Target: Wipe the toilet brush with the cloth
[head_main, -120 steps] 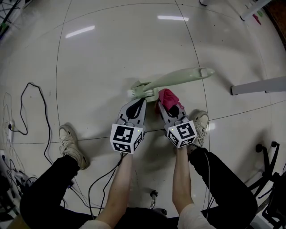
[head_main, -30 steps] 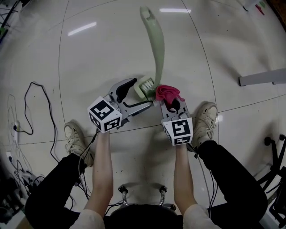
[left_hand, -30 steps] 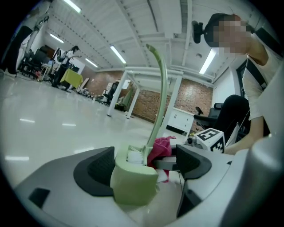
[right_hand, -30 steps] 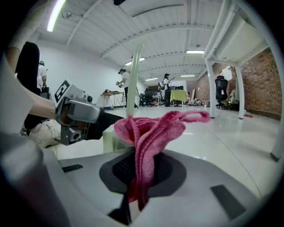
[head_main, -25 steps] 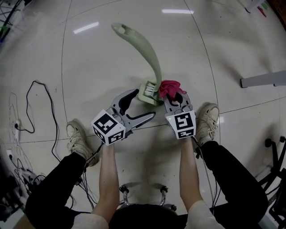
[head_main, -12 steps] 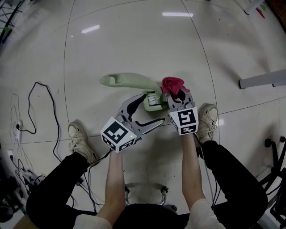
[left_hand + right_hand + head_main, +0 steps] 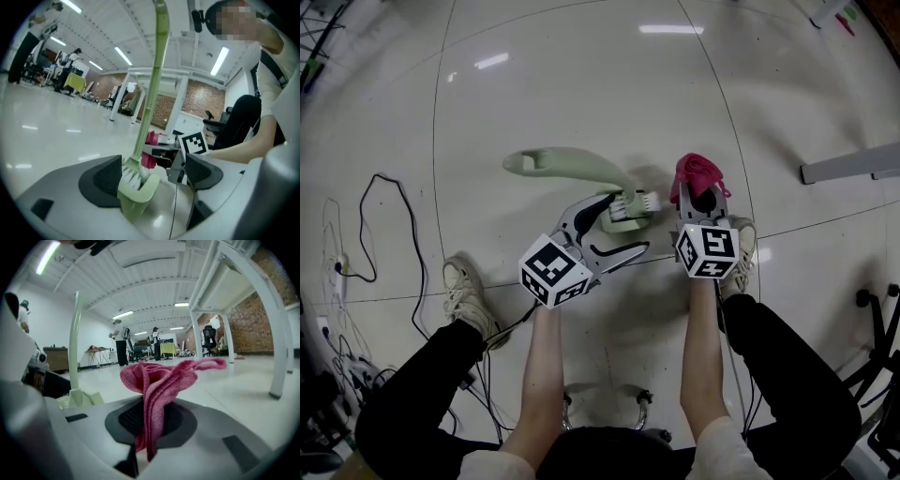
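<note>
Logging my right hand-held gripper [image 7: 703, 199] pinching the cloth [image 7: 696, 173], now drawn clear of the toilet brush [image 7: 572, 164]; brush on floor [image 7: 581, 75], head inside my spread left hand-held gripper [image 7: 627, 223]. Wiping contact lost, I judge.

Open floor [image 7: 581, 75] lies beyond the toilet brush [image 7: 572, 162]; a black cable [image 7: 412, 234] crowds the left, a grey bar [image 7: 853, 163] the right.
</note>
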`<state>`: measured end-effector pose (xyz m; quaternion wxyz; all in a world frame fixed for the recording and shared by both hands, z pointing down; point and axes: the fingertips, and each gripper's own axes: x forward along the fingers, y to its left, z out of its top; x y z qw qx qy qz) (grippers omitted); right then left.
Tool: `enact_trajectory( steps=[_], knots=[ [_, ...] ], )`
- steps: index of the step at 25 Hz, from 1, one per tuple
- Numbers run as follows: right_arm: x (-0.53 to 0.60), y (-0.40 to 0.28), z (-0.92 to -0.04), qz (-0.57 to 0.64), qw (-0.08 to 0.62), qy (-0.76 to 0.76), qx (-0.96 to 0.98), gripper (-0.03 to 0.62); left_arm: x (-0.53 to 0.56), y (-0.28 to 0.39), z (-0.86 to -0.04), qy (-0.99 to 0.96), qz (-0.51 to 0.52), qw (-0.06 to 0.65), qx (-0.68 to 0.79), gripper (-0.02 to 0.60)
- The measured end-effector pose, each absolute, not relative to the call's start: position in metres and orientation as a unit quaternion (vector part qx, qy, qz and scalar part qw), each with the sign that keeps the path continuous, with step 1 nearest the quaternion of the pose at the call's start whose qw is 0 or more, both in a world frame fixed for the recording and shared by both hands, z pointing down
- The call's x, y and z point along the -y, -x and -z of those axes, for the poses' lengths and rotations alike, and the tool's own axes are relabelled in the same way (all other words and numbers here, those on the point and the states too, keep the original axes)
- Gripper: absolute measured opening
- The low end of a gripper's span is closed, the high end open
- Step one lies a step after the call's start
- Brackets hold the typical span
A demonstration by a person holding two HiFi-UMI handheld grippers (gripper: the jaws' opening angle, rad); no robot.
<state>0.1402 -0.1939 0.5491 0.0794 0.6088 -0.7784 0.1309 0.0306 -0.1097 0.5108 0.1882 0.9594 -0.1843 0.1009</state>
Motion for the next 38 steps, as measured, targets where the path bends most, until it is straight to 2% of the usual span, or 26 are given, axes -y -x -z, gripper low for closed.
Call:
enact_trajectory(
  steps=[5, 8, 21, 27, 34, 38],
  knots=[
    [0.187, -0.110, -0.586, -0.294, -0.024, -0.552, 0.780, 0.032, 0.111, -0.030, -0.510, -0.958, -0.089, 0.190, 0.195, 0.431],
    [0.178, -0.115, -0.590, -0.317, -0.057, -0.567, 0.759, 0.032, 0.112, -0.032, -0.509, -0.959, -0.083, 0.192, 0.193, 0.431],
    [0.117, -0.107, -0.592, -0.332, -0.008, -0.573, 0.750, 0.032, 0.115, -0.030, -0.508, -0.954, -0.070, 0.209, 0.205, 0.431],
    [0.087, -0.086, -0.569, -0.269, 0.032, -0.588, 0.762, 0.032, 0.115, -0.030, -0.507, -0.952, -0.065, 0.219, 0.203, 0.430],
    [0.044, -0.105, -0.554, -0.247, 0.006, -0.686, 0.684, 0.032, 0.115, -0.031, -0.506, -0.954, -0.063, 0.214, 0.199, 0.431],
    [0.043, -0.086, -0.560, -0.231, 0.049, -0.648, 0.724, 0.032, 0.115, -0.030, -0.506, -0.953, -0.061, 0.221, 0.199, 0.430]
  ],
)
